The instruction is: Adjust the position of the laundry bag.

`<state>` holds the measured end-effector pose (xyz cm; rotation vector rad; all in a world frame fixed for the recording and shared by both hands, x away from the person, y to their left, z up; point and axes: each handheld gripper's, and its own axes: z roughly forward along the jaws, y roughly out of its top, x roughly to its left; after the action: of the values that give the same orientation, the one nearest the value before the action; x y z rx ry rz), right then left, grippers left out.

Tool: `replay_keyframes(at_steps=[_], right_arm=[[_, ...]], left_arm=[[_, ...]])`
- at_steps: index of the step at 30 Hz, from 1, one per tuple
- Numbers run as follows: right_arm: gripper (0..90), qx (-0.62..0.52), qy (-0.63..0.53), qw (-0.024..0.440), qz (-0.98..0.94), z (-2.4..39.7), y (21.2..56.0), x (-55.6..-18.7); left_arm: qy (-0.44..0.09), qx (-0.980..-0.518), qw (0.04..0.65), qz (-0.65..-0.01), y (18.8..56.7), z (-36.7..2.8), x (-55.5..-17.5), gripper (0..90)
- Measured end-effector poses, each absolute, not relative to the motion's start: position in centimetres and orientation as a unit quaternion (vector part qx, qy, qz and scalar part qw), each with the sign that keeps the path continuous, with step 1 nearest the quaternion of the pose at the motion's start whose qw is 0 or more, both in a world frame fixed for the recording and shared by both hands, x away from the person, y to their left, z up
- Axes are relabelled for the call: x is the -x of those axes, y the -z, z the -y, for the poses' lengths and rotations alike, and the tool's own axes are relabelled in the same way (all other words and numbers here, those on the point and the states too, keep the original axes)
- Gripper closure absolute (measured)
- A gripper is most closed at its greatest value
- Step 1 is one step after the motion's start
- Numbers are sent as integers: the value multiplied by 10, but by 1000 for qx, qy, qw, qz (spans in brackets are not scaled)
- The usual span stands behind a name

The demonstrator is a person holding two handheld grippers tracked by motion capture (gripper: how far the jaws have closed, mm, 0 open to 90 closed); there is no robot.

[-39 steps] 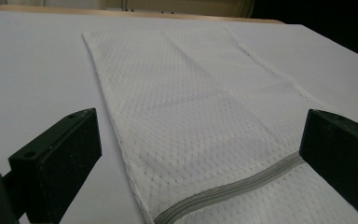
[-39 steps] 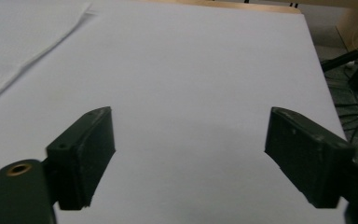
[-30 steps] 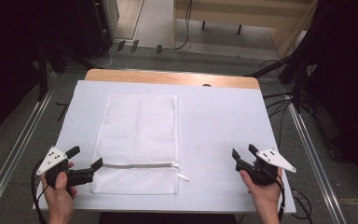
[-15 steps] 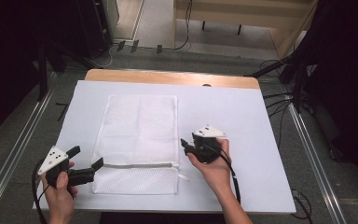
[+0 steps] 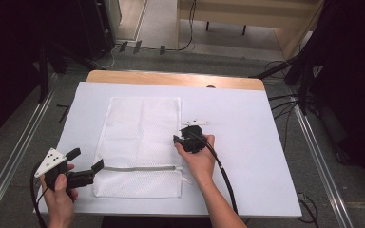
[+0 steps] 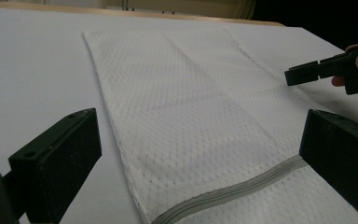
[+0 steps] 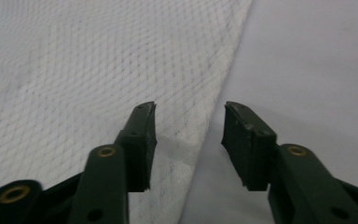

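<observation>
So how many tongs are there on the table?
2. The left tongs sit open at the mesh bag's near-left corner; the right tongs sit open at its right edge.

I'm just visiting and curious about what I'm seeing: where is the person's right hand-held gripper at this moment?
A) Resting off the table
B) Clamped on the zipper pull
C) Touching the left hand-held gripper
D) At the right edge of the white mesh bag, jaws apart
D: the right hand-held gripper sits at the right edge of the white mesh bag, and the right gripper view shows its jaws apart, straddling that edge.
</observation>
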<state>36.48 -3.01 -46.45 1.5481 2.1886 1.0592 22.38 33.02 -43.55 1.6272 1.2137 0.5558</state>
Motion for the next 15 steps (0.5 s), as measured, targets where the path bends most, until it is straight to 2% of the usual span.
replay_keyframes(at_steps=[3, 4, 5, 6, 7, 8, 10, 11, 15], right_arm=[[522, -540, -364, 123, -749, 24, 470, -365], [563, -540, -356, 147, -749, 19, 471, -363], [563, -540, -356, 147, -749, 19, 471, -363], [615, -540, -350, 159, -749, 16, 472, -362], [726, -539, -338, 181, -750, 12, 472, -359], [726, -539, -338, 181, -750, 12, 472, -359], [859, -529, -337, 181, -757, 11, 471, -359], [894, -527, -336, 179, -760, 10, 470, -358], [900, -513, -344, 182, -765, 17, 464, -356]], left_arm=[[-227, -674, 493, -501, 436, -330, -225, 0], [-227, -674, 493, -502, 436, -329, -225, 0], [-227, -674, 493, -501, 436, -329, -225, 0], [-226, -674, 494, -500, 436, -328, -225, 0], [-226, -675, 493, -500, 436, -327, -225, 0], [-227, -676, 492, -500, 436, -327, -225, 0], [-226, -678, 491, -498, 436, -326, -225, 0], [-225, -678, 492, -498, 436, -325, -225, 0], [-223, -682, 491, -494, 437, -321, -225, 0]])
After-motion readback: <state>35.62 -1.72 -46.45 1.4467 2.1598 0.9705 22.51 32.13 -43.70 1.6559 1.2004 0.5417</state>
